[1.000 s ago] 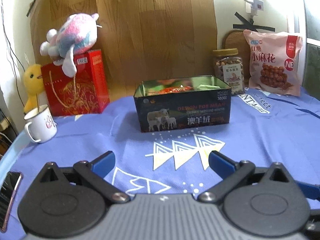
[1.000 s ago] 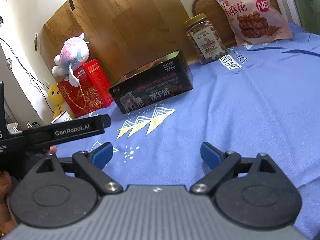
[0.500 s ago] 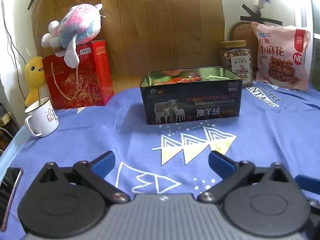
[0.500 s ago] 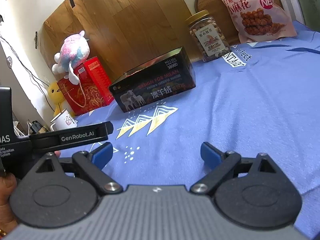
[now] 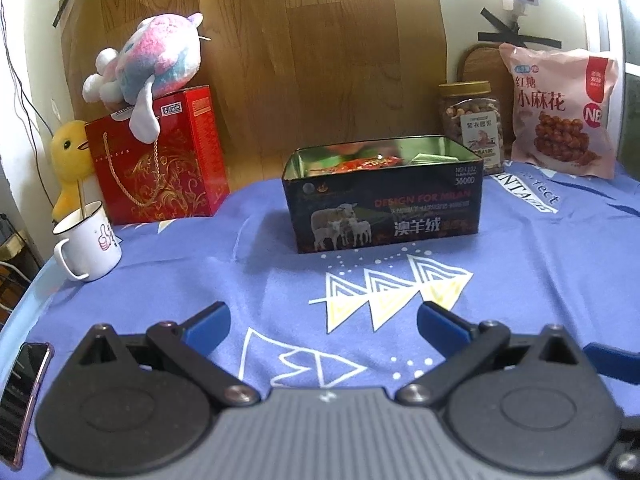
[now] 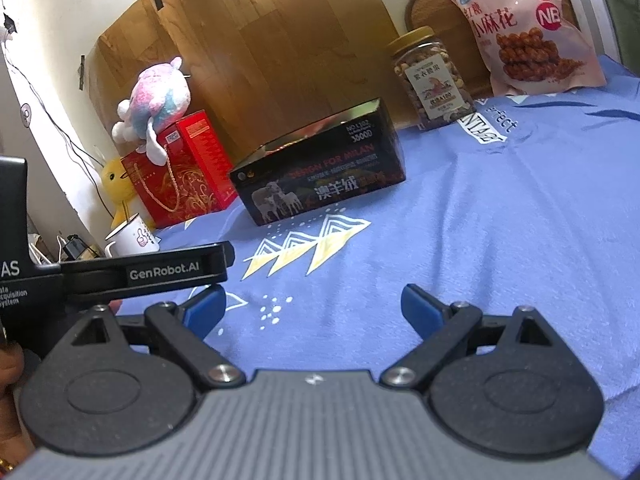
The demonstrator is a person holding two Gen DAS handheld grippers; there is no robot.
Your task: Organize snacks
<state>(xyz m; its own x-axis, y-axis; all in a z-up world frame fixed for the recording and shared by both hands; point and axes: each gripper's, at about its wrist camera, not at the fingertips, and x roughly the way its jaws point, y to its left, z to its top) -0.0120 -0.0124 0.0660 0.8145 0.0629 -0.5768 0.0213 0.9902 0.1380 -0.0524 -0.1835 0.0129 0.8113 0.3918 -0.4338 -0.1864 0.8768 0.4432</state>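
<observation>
Left wrist view showed one open tin (image 5: pixel 384 204) mid-table, packets inside; behind it one nut jar (image 5: pixel 472 124) and one pink snack bag (image 5: pixel 560 108). The jar looked rigid, probably slippery, best taken around its body; the bag soft, crushable. Left tool (image 5: pixel 324 320) and right tool (image 6: pixel 314 304) gaped, empty.

Both wrist cameras sit low over the blue-clothed bench (image 5: pixel 540 272), facing the wooden backboard; the right view (tilted, further right) shares the black tin (image 5: pixel 384 208) (image 6: pixel 320 184) with the left.
</observation>
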